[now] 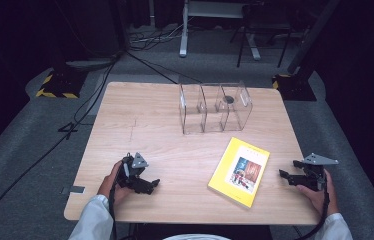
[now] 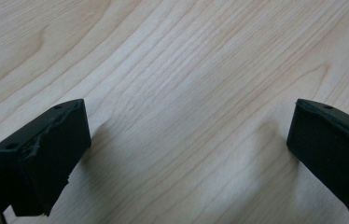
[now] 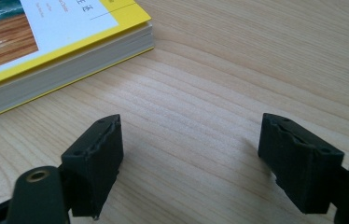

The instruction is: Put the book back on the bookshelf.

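**High view: both grippers low at the near edge, jaws spread, book between them**

High view first, and the wooden table sits on a grey floor with cables trailing off to the left. At the far side stands a clear plastic organiser with upright dividers, and a small dark round thing shows in its right-hand compartment.

Down at the near edge, the left gripper is held low over the wood in the person's left hand, white sleeve coming up from the bottom. Over on the other side, the right gripper sits at the table's right edge, in the right hand.

Between them, nearer the right one, lies a yellow book, flat, cover up, picture in the middle, turned at an angle. It is apart from both grippers.

Left gripper view now: jaws wide apart, bare wood grain between them, nothing held.

Right gripper view: jaws again spread wide, nothing between them but table. The book lies ahead and to the left, its page edges facing the camera, clear of the jaws.
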`<move>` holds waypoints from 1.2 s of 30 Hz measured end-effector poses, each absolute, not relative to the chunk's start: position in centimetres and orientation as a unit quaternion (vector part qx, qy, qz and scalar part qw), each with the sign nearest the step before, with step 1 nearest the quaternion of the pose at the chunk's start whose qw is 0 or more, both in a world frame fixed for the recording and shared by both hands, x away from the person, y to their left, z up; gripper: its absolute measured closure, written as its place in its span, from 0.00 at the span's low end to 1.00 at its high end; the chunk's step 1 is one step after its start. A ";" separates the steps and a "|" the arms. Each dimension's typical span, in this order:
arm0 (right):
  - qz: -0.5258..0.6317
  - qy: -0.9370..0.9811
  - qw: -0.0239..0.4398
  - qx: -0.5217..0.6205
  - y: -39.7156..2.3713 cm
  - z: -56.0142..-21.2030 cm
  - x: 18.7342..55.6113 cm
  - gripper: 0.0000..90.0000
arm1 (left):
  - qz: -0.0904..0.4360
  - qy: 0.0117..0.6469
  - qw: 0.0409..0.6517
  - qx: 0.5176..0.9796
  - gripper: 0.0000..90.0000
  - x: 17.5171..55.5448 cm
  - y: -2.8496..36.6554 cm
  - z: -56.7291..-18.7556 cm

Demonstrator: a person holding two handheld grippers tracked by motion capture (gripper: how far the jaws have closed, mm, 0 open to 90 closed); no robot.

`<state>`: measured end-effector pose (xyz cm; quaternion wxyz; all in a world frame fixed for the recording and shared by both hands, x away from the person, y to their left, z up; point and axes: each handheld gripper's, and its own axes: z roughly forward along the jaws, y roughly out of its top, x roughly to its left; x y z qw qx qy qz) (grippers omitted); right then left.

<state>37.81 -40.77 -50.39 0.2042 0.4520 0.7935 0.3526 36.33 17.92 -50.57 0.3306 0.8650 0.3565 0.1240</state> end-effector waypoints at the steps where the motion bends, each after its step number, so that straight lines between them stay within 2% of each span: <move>1: 0.354 0.795 0.204 0.449 -40.7 -50.4 37.8 0.25 | 0.124 0.350 0.331 0.867 0.00 36.4 17.7 -50.6; 9: 0.351 0.795 0.204 0.451 -39.9 -50.4 38.1 0.25 | 0.123 0.350 0.332 0.867 0.00 35.6 17.2 -50.6; 10: 0.353 0.798 0.202 0.446 -39.4 -50.4 38.4 0.25 | 0.118 0.334 0.333 0.874 0.00 35.1 17.1 -50.6; 16: 0.346 0.811 0.188 0.433 -37.0 -50.1 39.1 0.25 | 0.120 0.338 0.333 0.872 0.00 34.4 16.9 -50.6; 28: 0.357 0.825 0.179 0.401 -35.2 -50.2 40.2 0.28 | 0.108 0.308 0.337 0.883 0.00 34.8 15.9 -50.6; 33: 0.360 0.827 0.176 0.395 -33.4 -50.1 40.6 0.35 | 0.099 0.279 0.340 0.893 0.01 34.7 14.5 -50.5; 36: 0.354 0.832 0.169 0.393 -31.5 -49.9 40.9 0.44 | 0.092 0.262 0.342 0.898 0.01 34.5 13.3 -50.5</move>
